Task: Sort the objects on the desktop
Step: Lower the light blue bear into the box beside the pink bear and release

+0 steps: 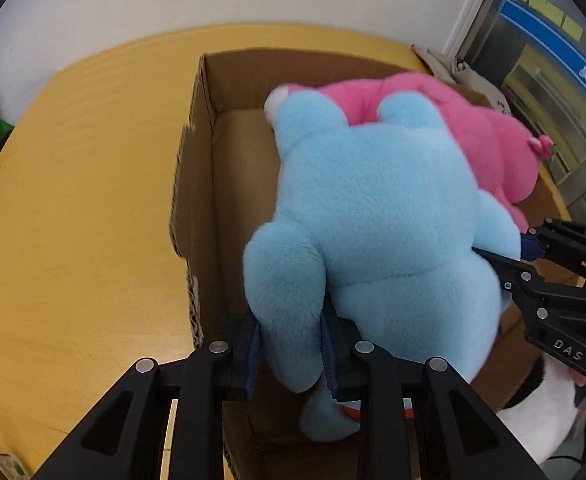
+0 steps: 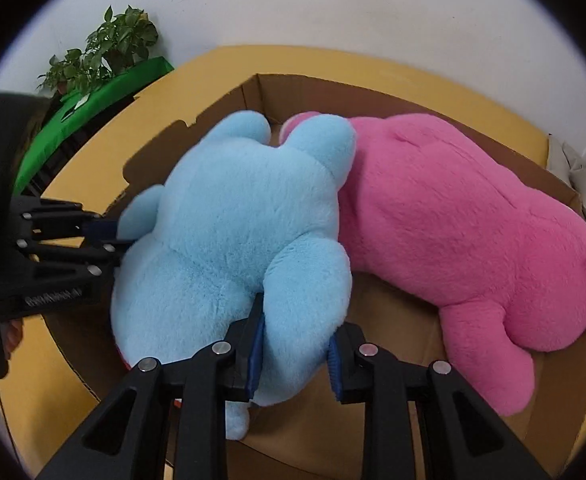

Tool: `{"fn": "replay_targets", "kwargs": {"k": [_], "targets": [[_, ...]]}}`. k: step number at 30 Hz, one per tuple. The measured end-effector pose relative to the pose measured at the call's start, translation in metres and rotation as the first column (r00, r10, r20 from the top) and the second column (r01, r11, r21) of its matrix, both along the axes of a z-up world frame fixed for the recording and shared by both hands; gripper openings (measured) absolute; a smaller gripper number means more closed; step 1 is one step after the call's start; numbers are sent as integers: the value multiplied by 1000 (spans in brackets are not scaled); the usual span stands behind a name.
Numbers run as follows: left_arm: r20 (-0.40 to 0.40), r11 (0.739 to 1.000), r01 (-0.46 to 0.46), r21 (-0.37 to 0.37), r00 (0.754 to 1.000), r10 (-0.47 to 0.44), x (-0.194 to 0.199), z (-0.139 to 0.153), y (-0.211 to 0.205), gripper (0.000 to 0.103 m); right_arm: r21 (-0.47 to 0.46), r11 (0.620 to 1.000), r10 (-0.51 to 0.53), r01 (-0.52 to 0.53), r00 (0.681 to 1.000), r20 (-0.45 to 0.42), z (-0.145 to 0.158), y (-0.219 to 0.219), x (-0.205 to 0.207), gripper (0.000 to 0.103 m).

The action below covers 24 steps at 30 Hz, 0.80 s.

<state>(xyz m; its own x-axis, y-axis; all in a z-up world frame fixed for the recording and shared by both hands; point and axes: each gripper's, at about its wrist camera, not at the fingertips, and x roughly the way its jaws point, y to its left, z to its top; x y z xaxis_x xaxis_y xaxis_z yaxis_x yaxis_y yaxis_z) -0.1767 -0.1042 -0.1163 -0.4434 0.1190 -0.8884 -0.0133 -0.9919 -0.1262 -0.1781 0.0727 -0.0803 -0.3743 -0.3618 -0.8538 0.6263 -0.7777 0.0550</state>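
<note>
Blue toy: a big light-blue plush animal (image 1: 373, 208) lies back-up over the open cardboard box (image 1: 203, 152), its head toward 12 o'clock and its limbs toward 6 o'clock in both wrist views.
Pink toy: a pink plush animal (image 2: 453, 216) lies in the same box at 3 o'clock of the blue one, touching it along the side.
Box: stands on a yellow wooden table (image 1: 73, 200); bare cardboard floor shows at 9 o'clock of the blue toy.
Left gripper: the left gripper (image 1: 291, 356) is clamped on one blue limb at 6 o'clock of its own view, the fur bulging between the blue pads.
Right gripper: the right gripper (image 2: 293, 354) pinches the other limb the same way, jaws pressed into the plush.
Handling: likely light, soft and squashy, not fragile; fur may slip a little and the body will sag between two holds.
Where to hold: the narrow limbs give the jaws something to close around; the wide body is probably too fat for them.
Backdrop: a potted plant (image 2: 105, 44) stands at 10 o'clock beyond the table.
</note>
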Motion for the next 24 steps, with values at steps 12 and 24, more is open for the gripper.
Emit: {"fn": "replay_targets", "kwargs": {"k": [12,24], "targets": [[-1,994,45,-102,999,-45,15,9,-5,35,61,998,-32,31,999,14,-4,5,-2,52],[-414,995,-92,47,904,104,175,126,0,103,-243,965,-150,103,972,-181,92,93,115,82]]}}
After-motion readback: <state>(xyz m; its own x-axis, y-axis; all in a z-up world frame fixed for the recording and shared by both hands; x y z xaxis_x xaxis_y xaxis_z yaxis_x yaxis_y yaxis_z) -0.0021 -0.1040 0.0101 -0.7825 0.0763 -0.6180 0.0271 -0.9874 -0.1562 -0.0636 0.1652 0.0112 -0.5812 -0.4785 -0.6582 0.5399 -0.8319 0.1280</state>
